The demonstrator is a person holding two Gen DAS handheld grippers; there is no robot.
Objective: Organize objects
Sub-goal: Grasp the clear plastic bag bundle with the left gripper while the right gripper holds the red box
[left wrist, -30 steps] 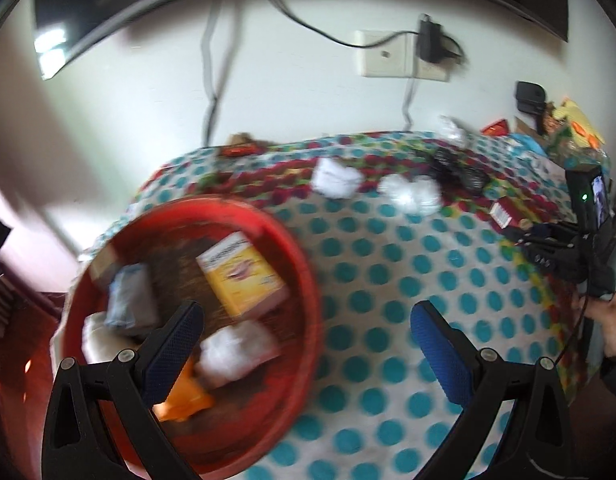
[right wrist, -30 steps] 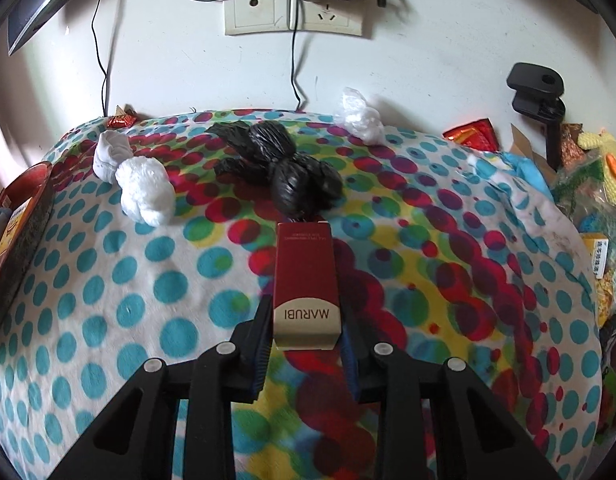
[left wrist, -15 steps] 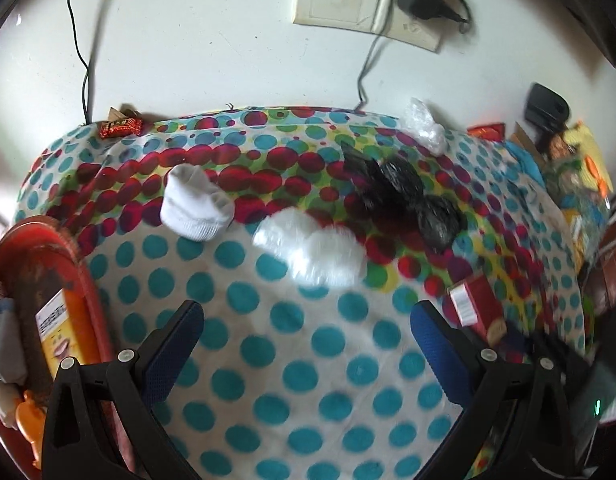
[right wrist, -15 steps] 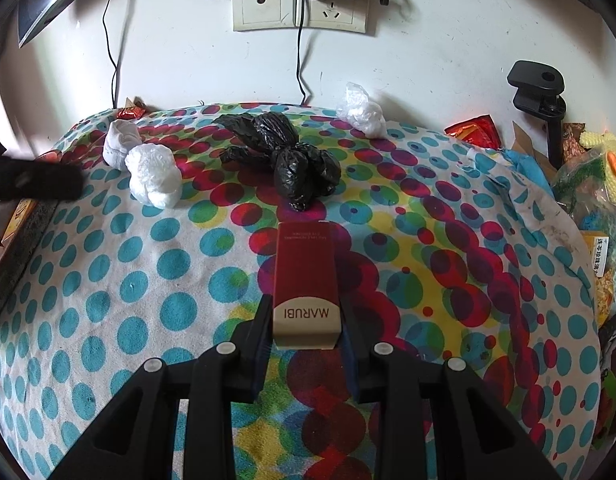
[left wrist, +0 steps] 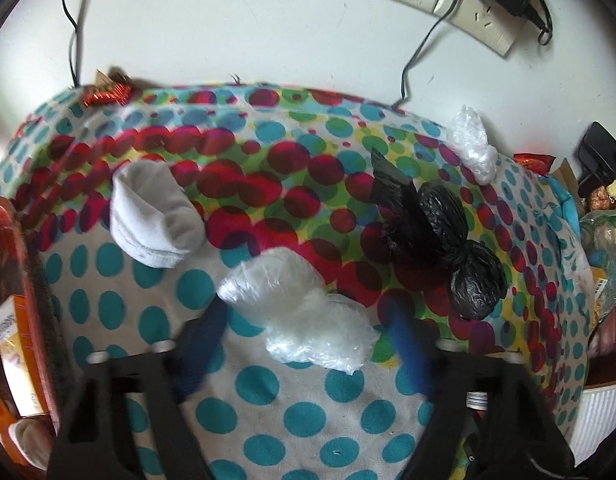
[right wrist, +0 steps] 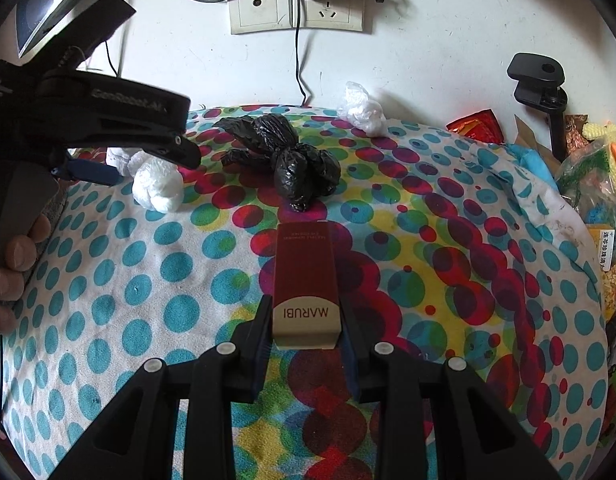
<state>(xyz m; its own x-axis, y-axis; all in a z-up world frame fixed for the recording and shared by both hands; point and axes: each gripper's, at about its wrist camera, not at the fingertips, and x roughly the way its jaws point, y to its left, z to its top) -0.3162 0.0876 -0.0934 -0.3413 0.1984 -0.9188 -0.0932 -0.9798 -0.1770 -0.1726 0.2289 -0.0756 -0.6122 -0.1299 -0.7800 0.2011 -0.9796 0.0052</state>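
My left gripper [left wrist: 308, 336] is open, its blue pads on either side of a crumpled clear plastic bag [left wrist: 304, 312] on the dotted tablecloth [left wrist: 268, 400]. The bag also shows in the right wrist view [right wrist: 158, 184], with the left gripper [right wrist: 96, 168] just left of it. A white sock [left wrist: 156, 216] lies to the bag's far left. My right gripper [right wrist: 306, 336] is shut on a dark red MARUBI box [right wrist: 306, 280], held low over the cloth. A knotted black bag [right wrist: 288, 160] lies beyond the box.
A red basket [left wrist: 12, 320] with a yellow box stands at the left edge. A second clear plastic bag [left wrist: 474, 144] lies by the wall. Wall sockets with cables [right wrist: 296, 0] are behind the table. Clutter and a black clamp [right wrist: 540, 80] sit at the right.
My left gripper swung from over the red basket to the right and came down around the clear plastic bag. My right gripper holds the box nearly still.
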